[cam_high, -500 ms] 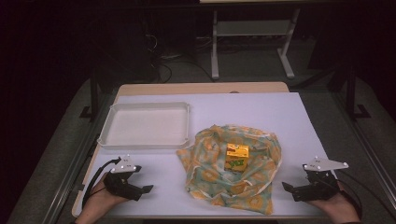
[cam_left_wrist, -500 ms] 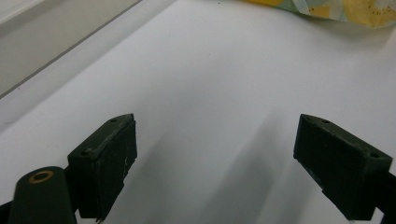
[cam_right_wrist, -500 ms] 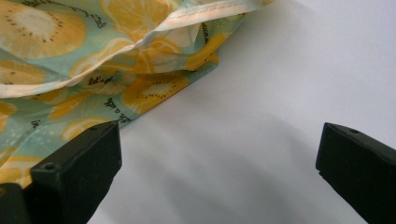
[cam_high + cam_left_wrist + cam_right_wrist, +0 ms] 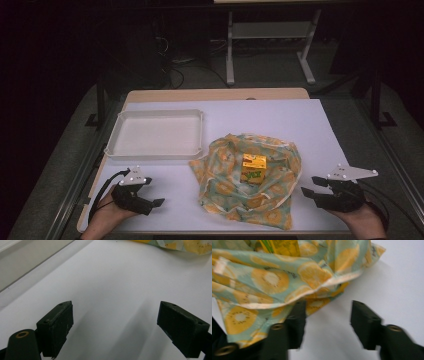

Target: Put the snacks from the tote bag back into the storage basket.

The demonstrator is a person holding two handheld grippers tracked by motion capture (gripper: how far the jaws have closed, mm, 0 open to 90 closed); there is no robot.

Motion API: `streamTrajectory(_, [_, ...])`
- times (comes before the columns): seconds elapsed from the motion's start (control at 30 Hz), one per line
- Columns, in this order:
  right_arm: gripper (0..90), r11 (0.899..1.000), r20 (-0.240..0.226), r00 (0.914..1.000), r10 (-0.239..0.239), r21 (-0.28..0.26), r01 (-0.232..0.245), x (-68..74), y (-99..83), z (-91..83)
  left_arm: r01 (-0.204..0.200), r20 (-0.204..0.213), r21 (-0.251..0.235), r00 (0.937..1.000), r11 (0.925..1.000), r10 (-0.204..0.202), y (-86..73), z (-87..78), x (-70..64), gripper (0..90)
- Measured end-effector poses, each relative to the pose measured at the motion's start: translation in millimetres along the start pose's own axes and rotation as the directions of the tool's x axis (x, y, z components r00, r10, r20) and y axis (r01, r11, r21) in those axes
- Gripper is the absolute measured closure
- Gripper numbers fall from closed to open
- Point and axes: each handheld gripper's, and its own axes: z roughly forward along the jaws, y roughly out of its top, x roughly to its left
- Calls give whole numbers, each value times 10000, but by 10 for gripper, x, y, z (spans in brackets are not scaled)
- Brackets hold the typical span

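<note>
High view first: we see the crumpled cloth (image 4: 247,182), soft and printed with orange slices, hiding the lower part of the small yellow carton (image 4: 253,168) that sits on it at table centre. At ten o'clock from it lies a shallow white plastic tray (image 4: 156,134), rectangular with rounded corners. Our left gripper (image 4: 154,203), at eight o'clock, spreads wide over bare white tabletop (image 4: 280,117). Our right gripper (image 4: 312,186), at four o'clock, stands open, holding nothing, one jaw at the cloth's edge.
</note>
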Motion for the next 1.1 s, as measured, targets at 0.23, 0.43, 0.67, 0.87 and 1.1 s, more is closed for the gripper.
streamTrajectory(0.23, [817,9995,-431,9990,-152,-289,140,56,156,-46,-22,-47,2,10000,10000,22,1,-5,-1,131])
streamTrajectory(0.43, [896,9988,-917,9954,-273,-420,235,87,276,-20,-76,-60,-24,10000,10000,76,-5,-11,7,132])
streamTrajectory(0.67, [895,9966,-1049,9919,-722,-461,677,124,376,85,-81,-64,-20,9999,10000,81,-9,-13,1,133])
streamTrajectory(0.87, [895,9939,-1166,9884,-972,-633,903,162,466,165,-46,-91,-26,9999,10000,46,-21,-22,-1,132])
streamTrajectory(1.1, [895,9922,-1270,9853,-1139,-642,1064,199,545,253,-49,-99,-22,9999,10000,49,-21,-24,-2,133])
